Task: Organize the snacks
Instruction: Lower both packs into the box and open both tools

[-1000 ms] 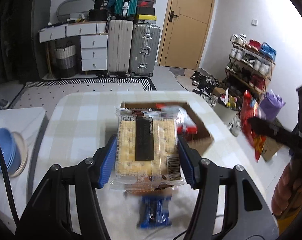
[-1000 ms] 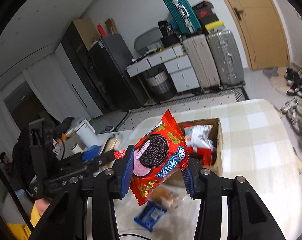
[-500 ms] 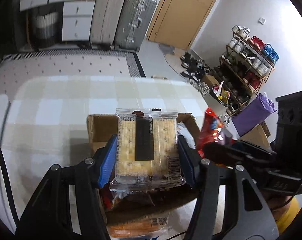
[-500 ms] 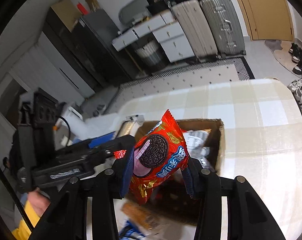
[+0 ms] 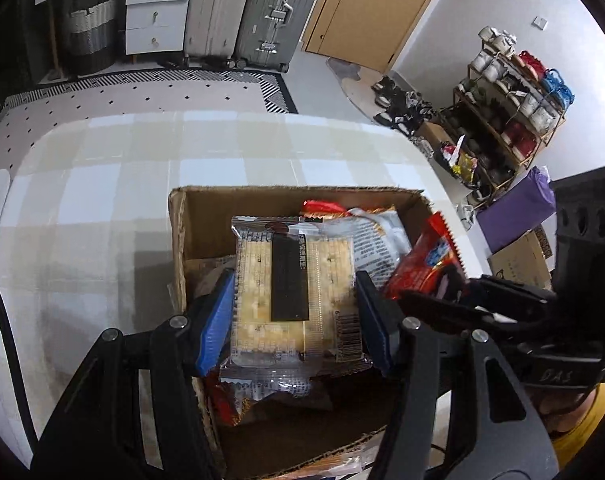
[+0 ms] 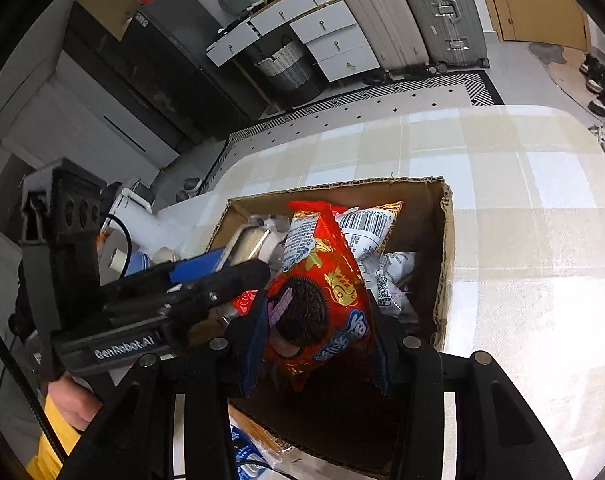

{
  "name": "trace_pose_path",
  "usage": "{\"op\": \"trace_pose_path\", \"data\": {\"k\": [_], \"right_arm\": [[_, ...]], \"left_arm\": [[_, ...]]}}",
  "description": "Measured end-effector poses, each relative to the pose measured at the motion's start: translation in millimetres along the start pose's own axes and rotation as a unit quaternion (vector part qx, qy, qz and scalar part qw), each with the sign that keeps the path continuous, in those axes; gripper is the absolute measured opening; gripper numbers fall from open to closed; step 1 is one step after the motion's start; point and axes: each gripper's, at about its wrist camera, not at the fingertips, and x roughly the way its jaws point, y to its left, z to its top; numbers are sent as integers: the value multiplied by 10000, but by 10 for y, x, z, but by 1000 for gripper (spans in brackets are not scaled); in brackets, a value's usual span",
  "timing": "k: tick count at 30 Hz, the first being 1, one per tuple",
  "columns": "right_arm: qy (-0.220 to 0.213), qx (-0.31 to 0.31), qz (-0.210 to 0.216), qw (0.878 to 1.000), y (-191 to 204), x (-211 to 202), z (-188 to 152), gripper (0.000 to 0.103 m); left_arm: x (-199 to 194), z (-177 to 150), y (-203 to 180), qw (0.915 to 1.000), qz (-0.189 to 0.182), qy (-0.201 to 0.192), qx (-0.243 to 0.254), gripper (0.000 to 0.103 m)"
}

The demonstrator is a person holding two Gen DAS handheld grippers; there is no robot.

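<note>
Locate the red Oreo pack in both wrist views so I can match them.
Left wrist: red Oreo pack at right of centre, seen edge-on, clamped in the right gripper over the box's right side.
Right wrist: lower centre, front facing the camera, pinched between the blue pads over the box.
Shared landmark: cardboard box on the checked table; the silver suitcases also show in both.

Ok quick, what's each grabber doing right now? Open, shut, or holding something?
Left gripper: shut on the clear cracker pack, over the cardboard box.
Right gripper: shut on the red cookie bag, over the same box.
</note>
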Motion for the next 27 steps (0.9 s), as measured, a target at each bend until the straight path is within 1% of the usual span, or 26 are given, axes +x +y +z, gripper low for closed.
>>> {"op": "trace_pose_path", "data": {"k": [4,7,9,13,15,17,19,22,24,27], "right_arm": [[100,-244,-202,9994,83,11,-28,44],[90,-444,-392,9982,161,3,-57,44],[77,-473,-439,9979,174,7,-69,44],[-68,-534,-533,9971,201,-67,-65,45],[-174,-671,-649,9955,237,-105,-67,52],[-294,-790,-764,9935,280,-158,-81,53],[-296,-854,-810,9926,304,-178,-84,53],[-345,-917,-939,9907,315,-204,-97,53],[-416,-923,-939,9904,319,-236,-101,53],[-598,-919,-892,9900,330,-339,-103,53]], "left_arm": [[21,-38,33,10000,-11,6,40,55],[23,-52,34,10000,-5,26,75,55],[23,-58,22,9999,7,22,110,55],[-26,-85,-11,9998,11,17,207,55],[-24,-86,-31,9997,-27,49,253,55],[-51,-91,-53,9995,-47,48,301,56],[-75,-80,-71,9994,-63,14,327,56],[-123,-78,-90,9995,-80,33,298,60],[-150,-73,-103,9995,-32,38,318,68],[-250,-80,-122,9994,34,-92,341,70]]}}
